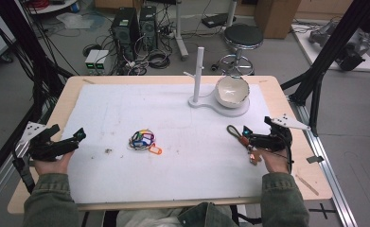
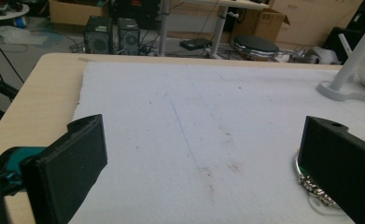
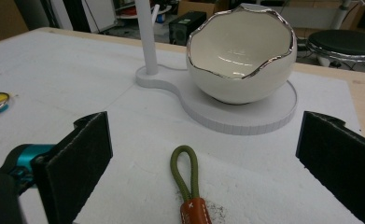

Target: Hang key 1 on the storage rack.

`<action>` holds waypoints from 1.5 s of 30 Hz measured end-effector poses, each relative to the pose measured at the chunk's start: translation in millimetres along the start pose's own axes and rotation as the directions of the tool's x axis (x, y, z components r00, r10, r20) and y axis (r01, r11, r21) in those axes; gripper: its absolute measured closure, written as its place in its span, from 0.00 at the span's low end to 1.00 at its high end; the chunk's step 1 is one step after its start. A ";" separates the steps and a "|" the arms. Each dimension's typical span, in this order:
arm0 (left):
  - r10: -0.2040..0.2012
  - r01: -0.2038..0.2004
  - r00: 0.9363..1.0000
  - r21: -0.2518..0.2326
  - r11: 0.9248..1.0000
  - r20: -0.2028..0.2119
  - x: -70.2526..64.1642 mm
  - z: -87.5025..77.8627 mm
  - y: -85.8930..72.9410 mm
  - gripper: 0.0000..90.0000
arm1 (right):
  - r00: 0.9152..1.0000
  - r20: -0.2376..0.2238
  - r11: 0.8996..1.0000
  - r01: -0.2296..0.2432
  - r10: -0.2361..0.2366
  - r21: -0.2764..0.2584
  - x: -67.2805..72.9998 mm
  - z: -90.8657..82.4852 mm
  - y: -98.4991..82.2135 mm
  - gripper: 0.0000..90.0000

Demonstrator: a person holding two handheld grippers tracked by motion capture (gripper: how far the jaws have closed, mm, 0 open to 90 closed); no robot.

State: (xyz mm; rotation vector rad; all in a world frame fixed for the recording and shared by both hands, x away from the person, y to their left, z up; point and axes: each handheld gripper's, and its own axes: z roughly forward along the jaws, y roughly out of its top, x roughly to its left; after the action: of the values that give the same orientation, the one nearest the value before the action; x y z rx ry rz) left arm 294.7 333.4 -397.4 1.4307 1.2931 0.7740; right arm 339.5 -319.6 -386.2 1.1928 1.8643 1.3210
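Where the high view looks down on the white foam mat [image 1: 173, 118] covering the wooden table [image 1: 286, 101], the left gripper [image 1: 78, 135] rests at the mat's left edge and the right gripper [image 1: 237, 135] at its right, each in a hand with jaws apart and nothing between them; a bundle of multicoloured key rings with an orange tag [image 1: 144, 140] lies on the mat between them, nearer the left, and a white stand with an upright peg post [image 1: 199, 75] and a cracked-egg-shaped white bowl [image 1: 232, 91] sits at the far edge. Left gripper view: both black jaws stand wide over bare mat, a sliver of the key-ring bundle [image 2: 313, 186] beside the right-hand jaw. Right gripper view: an olive cord loop with a brown leather tab [image 3: 188, 179] lies between the open jaws, untouched, the silver-rimmed bowl [image 3: 241, 56] beyond it.
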 end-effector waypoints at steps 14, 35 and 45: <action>-0.001 0.001 1.000 0.017 1.000 0.006 0.9 1.8 -1.1 0.02 | 1.000 0.009 1.000 -0.018 0.018 0.017 -0.4 -1.4 -0.5 0.03; -0.003 0.002 1.000 0.042 0.999 0.025 0.8 5.7 -2.4 0.02 | 0.999 -0.018 0.994 0.046 -0.045 0.094 5.4 13.3 -3.2 0.03; 0.000 -0.001 1.000 0.052 0.999 0.031 0.3 7.1 -3.0 0.02 | 0.999 -0.029 0.983 0.039 -0.034 0.178 3.5 24.3 -6.5 0.03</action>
State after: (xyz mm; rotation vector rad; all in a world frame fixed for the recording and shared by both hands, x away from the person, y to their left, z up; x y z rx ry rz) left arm 300.4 331.6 -402.3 1.4789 1.2972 0.7206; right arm 355.7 -306.7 -400.8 1.2286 2.0494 1.1745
